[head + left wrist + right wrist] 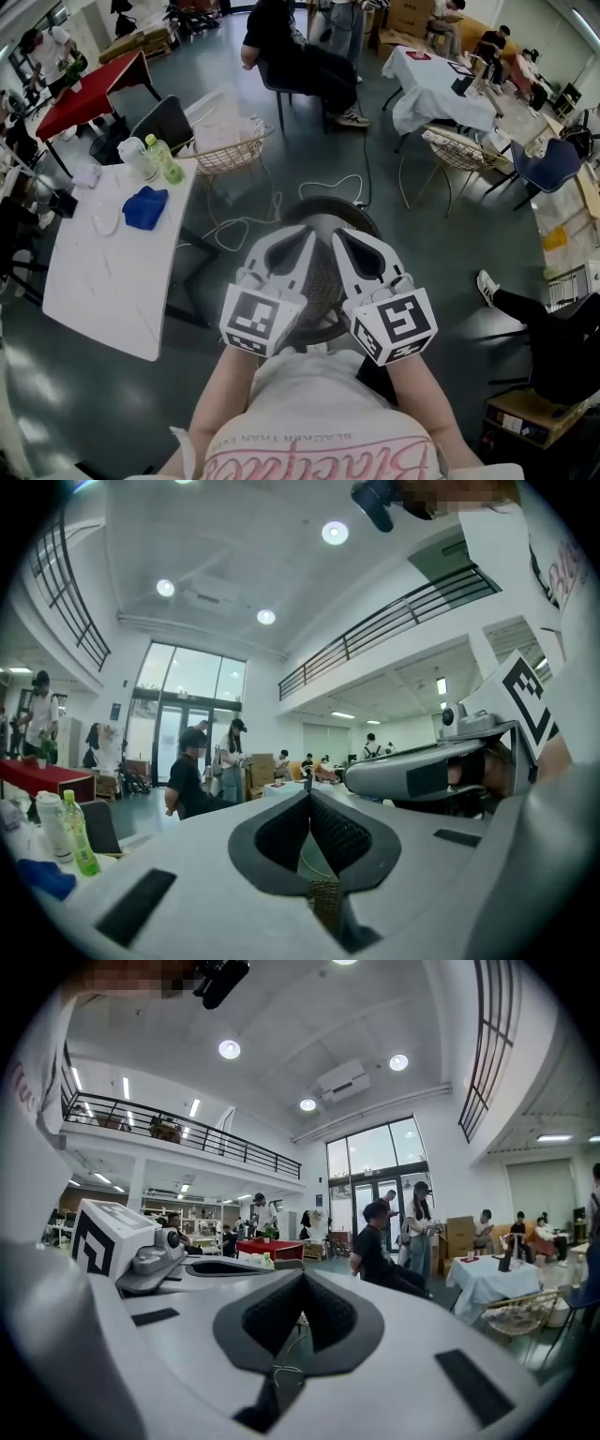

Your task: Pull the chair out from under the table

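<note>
In the head view a black mesh chair [323,211] stands on the grey floor to the right of the white table [112,281], clear of its edge. Both grippers are held side by side above the chair, pointing away from me. My left gripper [302,234] is shut with nothing between its fingers, and in the left gripper view its tips [309,797] meet. My right gripper [343,234] is shut and empty too, tips together [302,1277] in the right gripper view. Most of the chair's seat is hidden behind the grippers.
On the white table lie a blue cloth [145,206] and two bottles [164,161]. A dark chair [164,122] and a wicker chair [230,150] stand at its far end. A white cable [244,225] trails over the floor. People sit beyond, and a leg [511,300] reaches in from the right.
</note>
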The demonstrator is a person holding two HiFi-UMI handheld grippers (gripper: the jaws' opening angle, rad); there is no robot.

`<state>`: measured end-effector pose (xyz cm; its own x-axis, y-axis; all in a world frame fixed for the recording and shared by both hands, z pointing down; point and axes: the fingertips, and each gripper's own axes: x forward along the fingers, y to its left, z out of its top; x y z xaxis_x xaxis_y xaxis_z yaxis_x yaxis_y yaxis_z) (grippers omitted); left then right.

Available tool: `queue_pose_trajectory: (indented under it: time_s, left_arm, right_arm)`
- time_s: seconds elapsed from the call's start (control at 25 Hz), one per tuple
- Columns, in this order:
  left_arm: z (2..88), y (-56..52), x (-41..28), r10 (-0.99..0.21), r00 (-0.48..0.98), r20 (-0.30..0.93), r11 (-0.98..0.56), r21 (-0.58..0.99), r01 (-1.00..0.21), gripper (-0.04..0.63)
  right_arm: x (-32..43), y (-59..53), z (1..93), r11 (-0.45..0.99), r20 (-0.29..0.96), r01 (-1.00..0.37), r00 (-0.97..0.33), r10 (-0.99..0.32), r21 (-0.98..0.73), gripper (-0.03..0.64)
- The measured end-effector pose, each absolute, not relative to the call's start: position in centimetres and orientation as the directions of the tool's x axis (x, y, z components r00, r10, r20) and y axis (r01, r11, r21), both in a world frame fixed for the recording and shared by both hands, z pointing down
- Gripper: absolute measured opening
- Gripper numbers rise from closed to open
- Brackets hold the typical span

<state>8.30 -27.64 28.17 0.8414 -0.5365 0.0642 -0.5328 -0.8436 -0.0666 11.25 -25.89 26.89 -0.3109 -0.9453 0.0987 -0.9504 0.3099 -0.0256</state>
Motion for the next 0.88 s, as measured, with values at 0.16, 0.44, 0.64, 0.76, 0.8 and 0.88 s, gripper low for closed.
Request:
queue_pose_trajectory:
  time_s: [0.16, 0.44, 0.64, 0.76, 0.8, 0.88]
  left_arm:
    - [28.2, -27.4, 8.4, -0.523, 0.85, 0.063, -0.851, -0.104, -0.515, 0.005]
    - [28.0, -27.3, 8.8, -0.503, 0.863, 0.056, -0.863, -0.099, -0.496, 0.005]
    - [28.4, -27.6, 9.0, -0.498, 0.865, 0.061, -0.864, -0.123, -0.488, 0.005]
    - [28.3, -27.7, 9.2, -0.498, 0.865, 0.059, -0.863, -0.128, -0.488, 0.005]
    - [28.2, -27.7, 9.3, -0.499, 0.865, 0.059, -0.862, -0.134, -0.489, 0.005]
    - [28.0, -27.7, 9.6, -0.501, 0.864, 0.058, -0.86, -0.147, -0.489, 0.005]
  right_arm:
    - [11.0, -26.1, 27.0, 0.304, 0.093, -0.953, -0.304, -0.948, -0.022, 0.003]
    - [11.0, -26.1, 27.3, 0.296, 0.106, -0.955, -0.296, -0.949, -0.011, 0.003]
    - [11.1, -26.5, 27.9, 0.292, 0.114, -0.957, -0.29, -0.95, -0.005, 0.003]
    - [11.2, -26.6, 27.9, 0.295, 0.116, -0.955, -0.294, -0.949, 0.0, 0.003]
    - [11.2, -26.6, 27.9, 0.297, 0.116, -0.955, -0.295, -0.949, 0.002, 0.003]
    - [11.4, -26.6, 27.8, 0.299, 0.115, -0.954, -0.296, -0.948, 0.006, 0.002]
